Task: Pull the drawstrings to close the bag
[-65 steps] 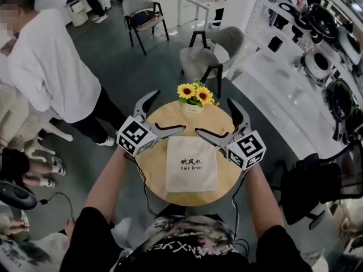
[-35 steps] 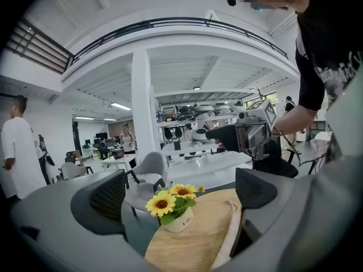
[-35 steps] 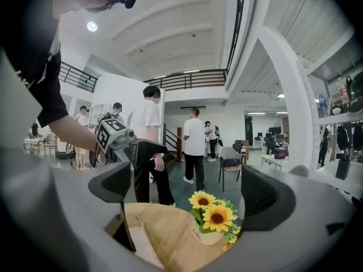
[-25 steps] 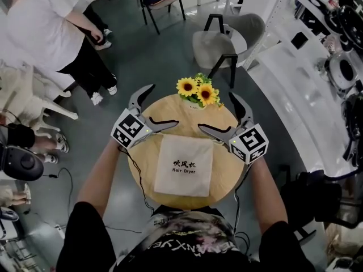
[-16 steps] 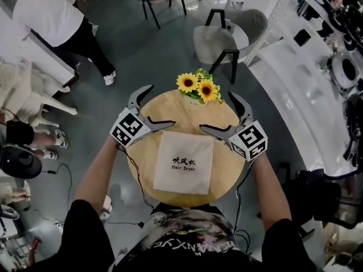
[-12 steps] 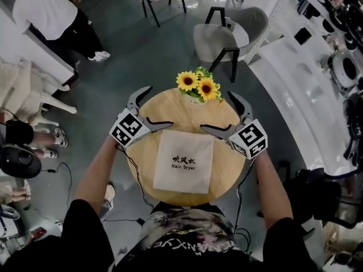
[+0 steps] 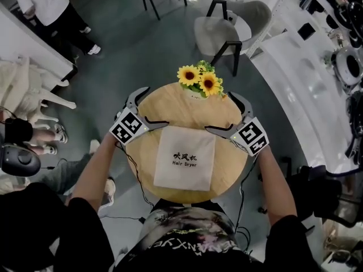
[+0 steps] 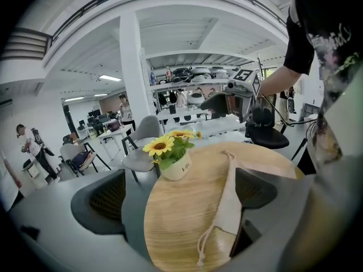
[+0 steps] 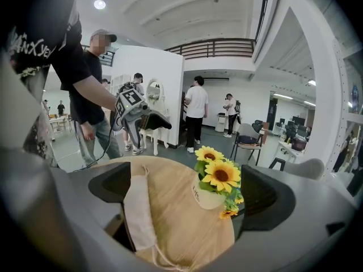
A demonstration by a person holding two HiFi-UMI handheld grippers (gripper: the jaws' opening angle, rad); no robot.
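Head view / bag: cream drawstring bag [image 7: 184,157] lies flat on round wooden table [image 7: 170,109], print side up. Cords too small to pick out here.
Head view / grippers: left gripper [image 7: 159,105] & right gripper [image 7: 218,111] flank the bag's far corners, one per side. Jaws spread, nothing held.
Head view / surroundings: sunflower pot [image 7: 199,85] at table's far edge, just beyond the bag. Grey chair [image 7: 227,30] behind it; person in white top [image 7: 48,4] well apart.
Left gripper view / jaws: wide apart, empty; only tabletop shows between them.
Left gripper view / bag: seen edge-on [image 8: 233,197], beside the right-hand jaw. Knotted cord [image 8: 205,247] trails off its near corner onto the wood, loose, not touched.
Right gripper view / jaws: released, nothing between them but wood & the pot [image 9: 218,183].
Right gripper view / bag: edge-on [image 9: 138,208] by the left-hand jaw. A cord [image 9: 159,258] loops at the bottom edge, not grasped.
Progress: prob. nothing done yet; bag's top looks flat, no gathering. Left to do: pinch a cord per side, pull outward.
In the way: pot sits near the bag's far end, could get knocked. Cords thin & flat on wood, likely fiddly to pinch.
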